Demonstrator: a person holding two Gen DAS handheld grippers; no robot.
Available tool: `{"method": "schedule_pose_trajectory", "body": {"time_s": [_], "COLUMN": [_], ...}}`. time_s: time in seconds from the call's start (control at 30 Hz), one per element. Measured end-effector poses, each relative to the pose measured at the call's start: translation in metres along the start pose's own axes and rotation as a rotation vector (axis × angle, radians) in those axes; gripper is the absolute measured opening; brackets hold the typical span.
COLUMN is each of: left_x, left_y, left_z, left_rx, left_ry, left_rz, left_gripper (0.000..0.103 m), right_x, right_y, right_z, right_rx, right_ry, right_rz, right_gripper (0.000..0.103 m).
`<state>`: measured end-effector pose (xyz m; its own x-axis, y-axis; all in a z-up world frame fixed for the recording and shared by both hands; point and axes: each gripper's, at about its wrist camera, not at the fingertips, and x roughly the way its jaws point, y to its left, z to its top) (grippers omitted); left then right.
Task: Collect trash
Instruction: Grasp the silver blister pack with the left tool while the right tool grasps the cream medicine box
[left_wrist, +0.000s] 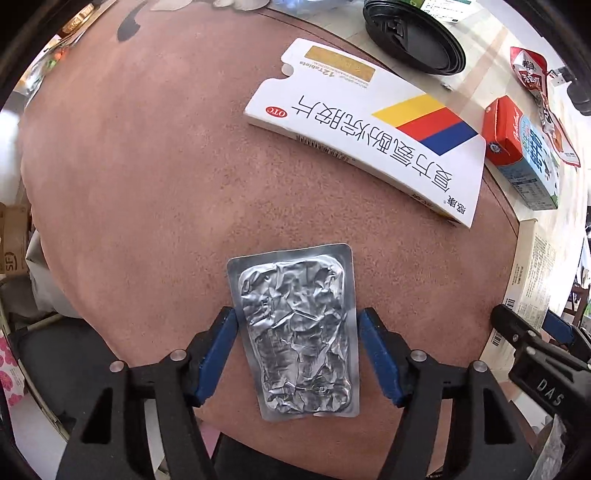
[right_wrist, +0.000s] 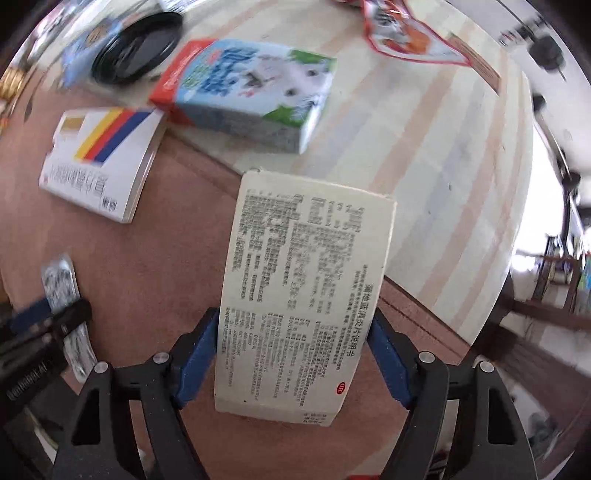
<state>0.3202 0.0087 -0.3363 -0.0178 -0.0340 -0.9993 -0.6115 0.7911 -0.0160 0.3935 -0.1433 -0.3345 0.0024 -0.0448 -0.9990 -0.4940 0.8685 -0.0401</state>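
Note:
A crumpled silver blister pack (left_wrist: 295, 332) lies flat on the brown mat (left_wrist: 147, 184). My left gripper (left_wrist: 295, 314) points down over it, both blue pads against its long edges, shut on it. In the right wrist view a cream medicine box (right_wrist: 303, 288) covered in small print sits between the blue pads of my right gripper (right_wrist: 293, 315), which press its two sides. The box spans the mat's edge and the pale striped tabletop (right_wrist: 443, 166). The right gripper's black body (left_wrist: 535, 339) shows at the left view's right edge. The left gripper (right_wrist: 55, 321) and blister pack (right_wrist: 61, 280) appear blurred at left.
A white medicine box with yellow, red and blue stripes (left_wrist: 369, 136) lies beyond the blister pack. A red-and-blue milk carton (right_wrist: 247, 92), a black round lid (right_wrist: 136, 48) and a red snack wrapper (right_wrist: 406, 37) lie farther back. The table edge drops off at right.

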Motion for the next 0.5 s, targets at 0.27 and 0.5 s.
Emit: {"method": "schedule_pose_trajectory", "body": {"time_s": [0.27, 0.5], "left_x": [-0.009, -0.039], "left_y": [-0.002, 0.001], "left_z": [-0.020, -0.035], "left_rx": [0.014, 0.034], "left_ry": [-0.019, -0.108], "left_rz": [0.003, -0.003], "left_gripper": [0.063, 0.063], "right_x": [-0.006, -0.036], "right_y": [-0.008, -0.020], "right_z": [0.007, 0.015], "right_rx": [0.042, 0.034], "right_ry": [-0.040, -0.094], "right_rz": [0.027, 0.047], "right_gripper": [0.076, 0.076]}}
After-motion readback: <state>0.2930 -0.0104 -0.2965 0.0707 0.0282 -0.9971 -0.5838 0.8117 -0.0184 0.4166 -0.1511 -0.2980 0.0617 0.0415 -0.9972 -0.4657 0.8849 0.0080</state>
